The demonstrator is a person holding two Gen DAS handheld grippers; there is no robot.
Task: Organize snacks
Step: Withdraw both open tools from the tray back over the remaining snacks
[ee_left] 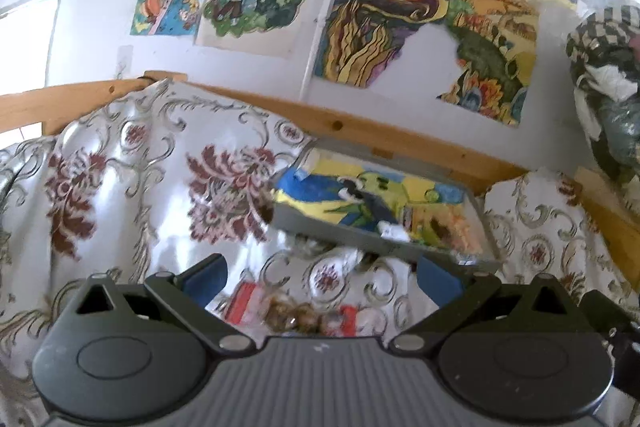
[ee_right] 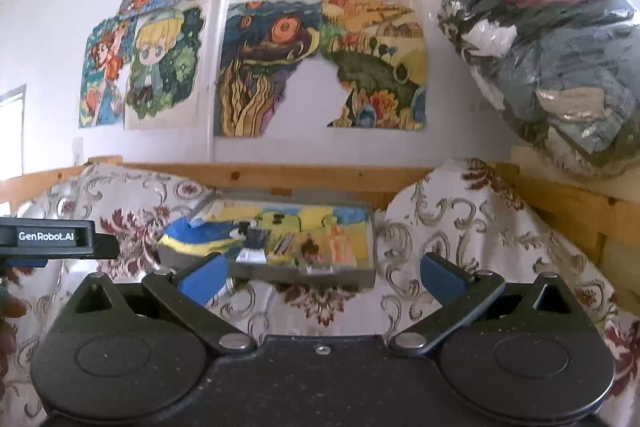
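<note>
A grey shallow box (ee_left: 372, 235) lined with a colourful drawing lies on the floral cloth, right of centre in the left wrist view. Below it, just past my left gripper (ee_left: 320, 281), lies a snack packet (ee_left: 296, 313) with red ends and brown pieces showing through. The left gripper is open, its blue pads wide apart, nothing between them. In the right wrist view the same grey box (ee_right: 304, 273) sits straight ahead. My right gripper (ee_right: 320, 277) is open and empty in front of it. The left gripper's body (ee_right: 52, 239) shows at the left edge.
A floral cloth (ee_left: 132, 195) covers the surface and bunches up against a wooden rail (ee_right: 304, 177). Drawings (ee_right: 264, 71) hang on the white wall behind. A clear bag stuffed with clothes (ee_right: 556, 67) bulges at the right.
</note>
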